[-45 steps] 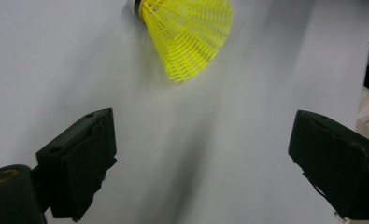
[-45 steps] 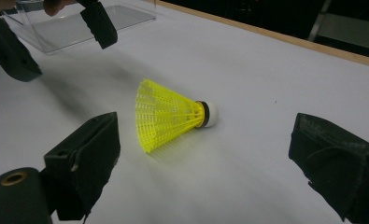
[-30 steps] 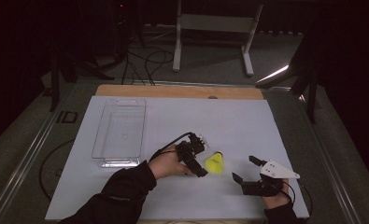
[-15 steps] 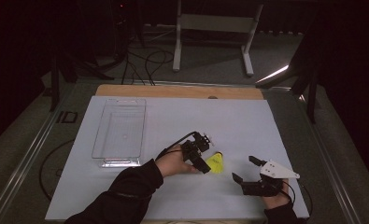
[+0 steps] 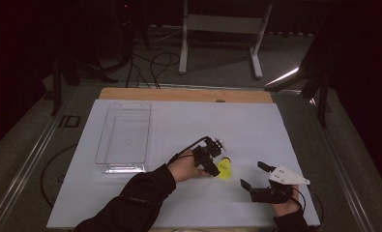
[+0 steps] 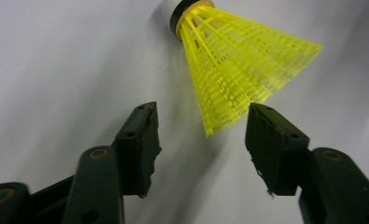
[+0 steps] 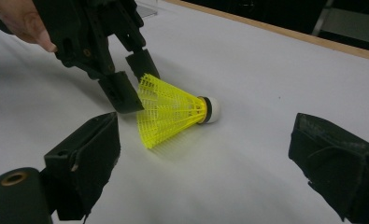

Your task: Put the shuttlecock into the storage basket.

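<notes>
On white table sheet (image 5: pixel 179 125), between both grippers: yellow shuttlecock (image 5: pixel 224 168), lying on side, right of clear tray (image 5: pixel 123 133). Left gripper (image 6: pixel 201 135): jaws wide, flanking skirt rim, not touching. Right gripper (image 5: pixel 252 175): jaws wide, empty, near. Likely very light; mesh skirt flexible, crushable. Grip gently across skirt, or at firmer cork end (image 7: pixel 212 109).

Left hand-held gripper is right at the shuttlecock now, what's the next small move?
Probably ease the left hand-held gripper slightly forward, then close. Its jaws stand open at the wide rim of the yellow plastic mesh shuttlecock, which lies on its side on the white table, not yet gripped.
</notes>
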`<state>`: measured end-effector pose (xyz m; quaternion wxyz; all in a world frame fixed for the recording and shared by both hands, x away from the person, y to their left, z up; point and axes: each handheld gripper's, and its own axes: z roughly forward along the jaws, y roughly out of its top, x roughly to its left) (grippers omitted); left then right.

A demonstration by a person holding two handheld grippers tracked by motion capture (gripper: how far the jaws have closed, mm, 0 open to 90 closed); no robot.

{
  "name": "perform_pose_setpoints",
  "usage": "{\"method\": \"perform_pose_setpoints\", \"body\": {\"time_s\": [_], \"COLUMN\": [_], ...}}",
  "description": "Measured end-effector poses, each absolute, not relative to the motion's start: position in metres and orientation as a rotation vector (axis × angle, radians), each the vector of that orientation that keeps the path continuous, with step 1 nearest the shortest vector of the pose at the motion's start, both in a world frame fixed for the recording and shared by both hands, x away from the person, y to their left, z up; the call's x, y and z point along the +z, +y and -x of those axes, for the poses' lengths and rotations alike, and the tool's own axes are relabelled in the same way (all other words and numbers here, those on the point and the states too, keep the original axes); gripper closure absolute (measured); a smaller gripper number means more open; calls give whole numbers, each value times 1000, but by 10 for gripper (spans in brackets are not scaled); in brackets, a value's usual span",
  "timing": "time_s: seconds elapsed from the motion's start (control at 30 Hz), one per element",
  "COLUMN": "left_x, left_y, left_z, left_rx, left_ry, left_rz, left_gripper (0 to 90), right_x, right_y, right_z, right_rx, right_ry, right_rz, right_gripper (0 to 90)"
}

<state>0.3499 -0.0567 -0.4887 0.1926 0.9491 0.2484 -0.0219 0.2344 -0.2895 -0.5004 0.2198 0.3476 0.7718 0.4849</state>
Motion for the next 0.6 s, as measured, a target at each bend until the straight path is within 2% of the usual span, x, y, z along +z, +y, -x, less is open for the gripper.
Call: {"method": "perform_pose_setpoints", "body": {"time_s": [0.33,0.53,0.6], "left_x": [-494,-499,-500], "left_y": [-66,-69,-71], "left_z": [-356,-356,-355], "left_rx": [-77,-102,-110], "left_ry": [695,678,675], "left_rz": [-2664,-2672,-2671], "left_gripper": [600,613,646], "right_x": [-501,-501,-501], "right_y": [-289,-289,-289], "right_z": [-235,-235,-235], "right_rx": [1340,1342,1340], "right_ry": [2141,2142,2143], "right_rz": [-965,-965,-963], "right_gripper": [92,93,93]}}
